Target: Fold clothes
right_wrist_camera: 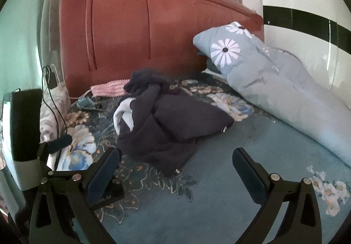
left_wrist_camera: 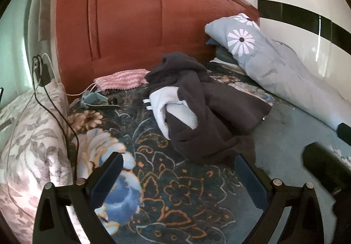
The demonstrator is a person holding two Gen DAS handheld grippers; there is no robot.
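Your left gripper [left_wrist_camera: 178, 174] hangs low over the bed [left_wrist_camera: 197, 204], jaws spread wide and holding nothing; only the patterned bedspread shows between the blue pads [left_wrist_camera: 103, 187]; the near hem of the dark garment [left_wrist_camera: 210, 116] lies just beyond the right fingertip, close but whether it touches you cannot tell from the left wrist view.

Your right gripper [right_wrist_camera: 176, 161] is likewise wide, jaws empty; the bedspread [right_wrist_camera: 208, 200] fills the gap; the dark garment [right_wrist_camera: 166, 125] sits just ahead of the left pad, its lower edge near the fingertip, apart from the right pad.

The garment itself lies crumpled in a heap mid-bed, unfolded; a white lining or inner piece [left_wrist_camera: 173, 108] shows through on its left side; a bunched part rises toward the red-brown headboard [left_wrist_camera: 131, 18].

Behind the heap, against the headboard, a pink-and-white striped cloth [left_wrist_camera: 122, 81] lies flat; just beside it a small teal object [left_wrist_camera: 94, 99] with a white cable running to it.

A long grey-blue pillow with white daisies [left_wrist_camera: 263, 61] lies along the right wall, well apart from the heap; a floral pillow [left_wrist_camera: 33, 145] lies at the left edge with a black cable [left_wrist_camera: 57, 112] draped over it.

In the right wrist view your left gripper's body [right_wrist_camera: 26, 123] shows at the left edge; in the left wrist view a dark blurred shape [left_wrist_camera: 324, 167] stands at lower right, too blurred to identify.
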